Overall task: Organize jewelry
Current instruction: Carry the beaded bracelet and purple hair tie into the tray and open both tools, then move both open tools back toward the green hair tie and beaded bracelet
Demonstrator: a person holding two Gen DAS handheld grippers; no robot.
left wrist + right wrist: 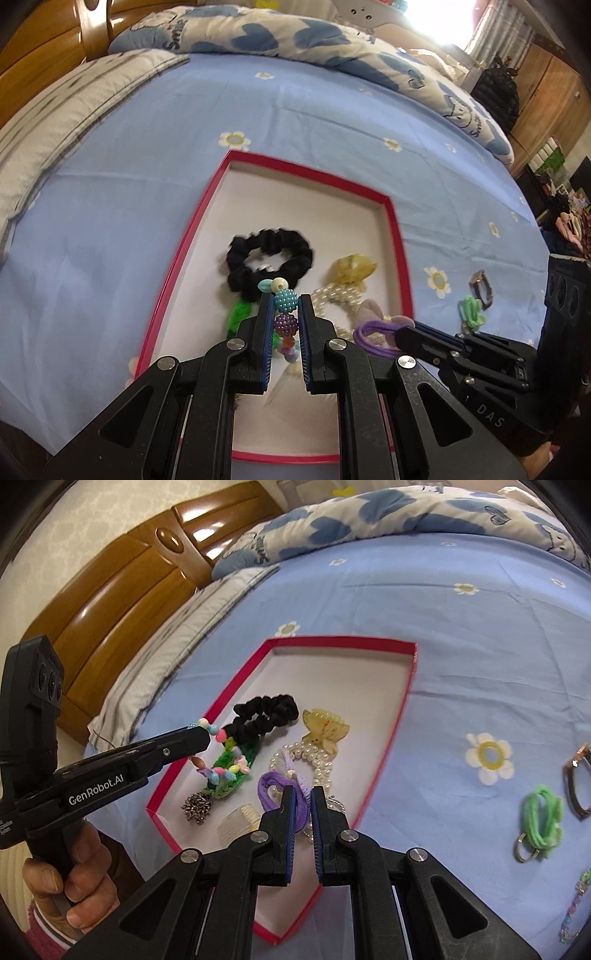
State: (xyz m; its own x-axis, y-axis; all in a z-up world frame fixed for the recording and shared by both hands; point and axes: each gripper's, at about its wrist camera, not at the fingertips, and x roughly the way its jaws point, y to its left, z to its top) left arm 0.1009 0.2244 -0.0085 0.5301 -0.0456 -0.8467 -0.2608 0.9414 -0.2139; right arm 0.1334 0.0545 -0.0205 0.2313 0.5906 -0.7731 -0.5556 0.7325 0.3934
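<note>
Both grippers are loaded and poised over the shallow red-rimmed cardboard tray (404, 698) on the blue flowered bedsheet (332, 122) — this reads as the drop-off step. The left gripper (286, 295) has its fingers pinched on a multicoloured beaded bracelet (285, 301), knobbly teal and purple berry beads wedged between the pads, the rest dangling. At three o'clock of it, the right gripper (303, 794) is clamped on a soft purple elastic hair tie (273, 781), looped and slack. Next move, I'd judge: lower each over a bare patch of white floor and ease the fingers apart — the strand could snag. Just beyond the tips lie a string of glossy white pearls (314, 757), a green woven band (231, 779), a clear plastic comb (240, 821) and a crinkly metal cluster (197, 806); farther, at twelve o'clock, a ruffled black fabric scrunchie (269, 254) and a translucent yellow claw clip (352, 267). Outside, at three o'clock, a green coiled hair tie (543, 821) and a rose-gold frame-shaped piece (580, 786) wait on the sheet.
</note>
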